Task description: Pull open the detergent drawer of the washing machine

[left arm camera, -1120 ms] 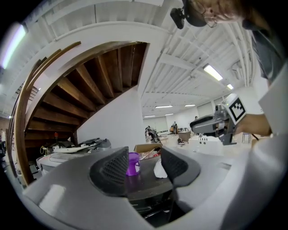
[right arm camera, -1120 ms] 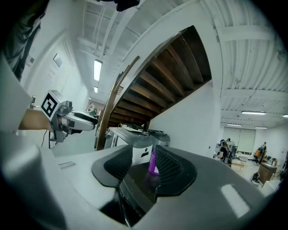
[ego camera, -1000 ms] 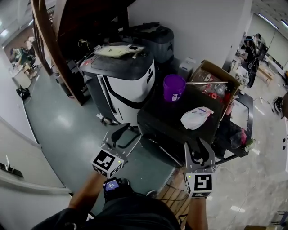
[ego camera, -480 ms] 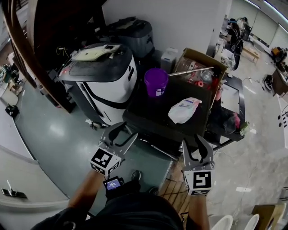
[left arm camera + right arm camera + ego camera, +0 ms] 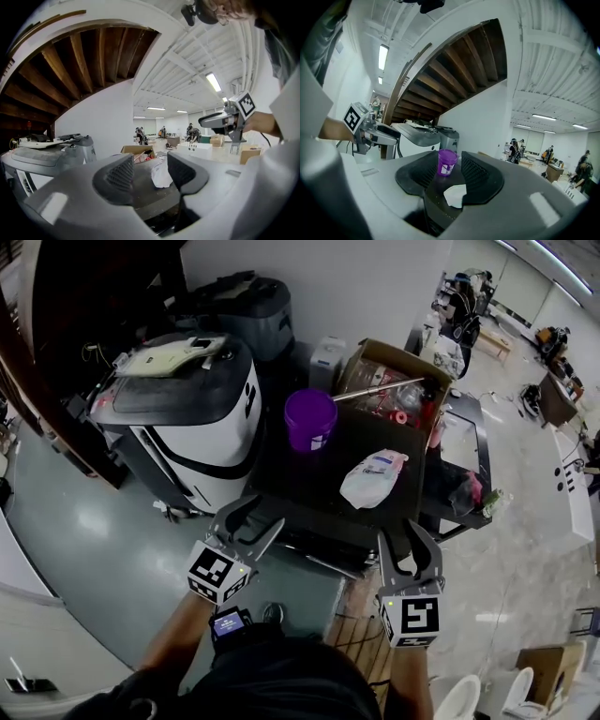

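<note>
At the far left a white and black machine with a dark lid is seen on the grey-green floor, and a flat sheet is laid on top of it. A grey container is set behind it against the wall.

Just to its right the left tongs are held roughly level above the floor, before the near left corner of the dark machine. In the left gripper view their 2 pads are seen a narrow gap apart, with nothing gripped between them.

On the flat top of the dark machine a purple cup is stood upright near the back left corner. A white bag is laid towards the right side, well apart from the cup. The detergent drawer cannot be made out, because the machine's front, turned towards the tongs, is lost in shadow.

The right tongs are held before the near right corner, likewise narrowly parted and empty. In the right gripper view the cup and the bag are framed far off between the pads. Behind the machine, to the right, an open cardboard box is seen with a metal rod laid across it.
</note>
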Action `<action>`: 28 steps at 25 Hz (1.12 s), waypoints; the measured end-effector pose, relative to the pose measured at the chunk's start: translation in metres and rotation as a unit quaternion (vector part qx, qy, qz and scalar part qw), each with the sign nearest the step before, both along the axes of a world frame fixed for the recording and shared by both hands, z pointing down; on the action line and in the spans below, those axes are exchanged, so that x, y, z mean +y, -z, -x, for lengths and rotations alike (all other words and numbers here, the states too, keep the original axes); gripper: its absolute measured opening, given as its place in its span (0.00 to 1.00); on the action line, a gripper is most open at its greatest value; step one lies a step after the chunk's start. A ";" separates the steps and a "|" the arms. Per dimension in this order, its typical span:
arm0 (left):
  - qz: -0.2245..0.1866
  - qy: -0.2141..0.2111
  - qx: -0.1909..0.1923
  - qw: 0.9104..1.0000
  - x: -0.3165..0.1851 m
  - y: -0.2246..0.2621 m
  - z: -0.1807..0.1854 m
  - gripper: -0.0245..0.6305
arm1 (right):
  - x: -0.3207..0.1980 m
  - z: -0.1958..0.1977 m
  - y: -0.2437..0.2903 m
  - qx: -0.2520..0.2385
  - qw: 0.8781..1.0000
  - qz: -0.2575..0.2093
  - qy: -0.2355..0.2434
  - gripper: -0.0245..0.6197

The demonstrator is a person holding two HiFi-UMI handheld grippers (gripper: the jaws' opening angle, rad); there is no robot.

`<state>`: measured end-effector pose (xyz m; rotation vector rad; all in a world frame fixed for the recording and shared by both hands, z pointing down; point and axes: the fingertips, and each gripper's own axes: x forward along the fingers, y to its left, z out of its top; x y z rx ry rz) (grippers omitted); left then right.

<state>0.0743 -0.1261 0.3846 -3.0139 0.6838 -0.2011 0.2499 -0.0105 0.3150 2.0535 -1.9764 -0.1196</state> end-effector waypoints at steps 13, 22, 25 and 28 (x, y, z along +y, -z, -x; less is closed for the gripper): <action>0.098 -0.035 0.009 0.995 -0.070 -0.083 0.012 0.40 | -0.038 0.029 -0.012 0.007 0.999 0.033 -0.041 0.27; 0.213 -0.002 0.035 0.977 -0.104 -0.178 0.019 0.41 | -0.059 0.024 -0.032 0.025 0.995 0.087 -0.030 0.27; 0.269 0.017 0.056 0.961 -0.116 -0.217 0.023 0.41 | -0.071 0.019 -0.044 0.025 0.994 0.104 -0.018 0.27; 0.327 0.028 0.068 0.942 -0.120 -0.262 0.030 0.43 | -0.082 0.019 -0.056 0.024 0.992 0.124 -0.003 0.27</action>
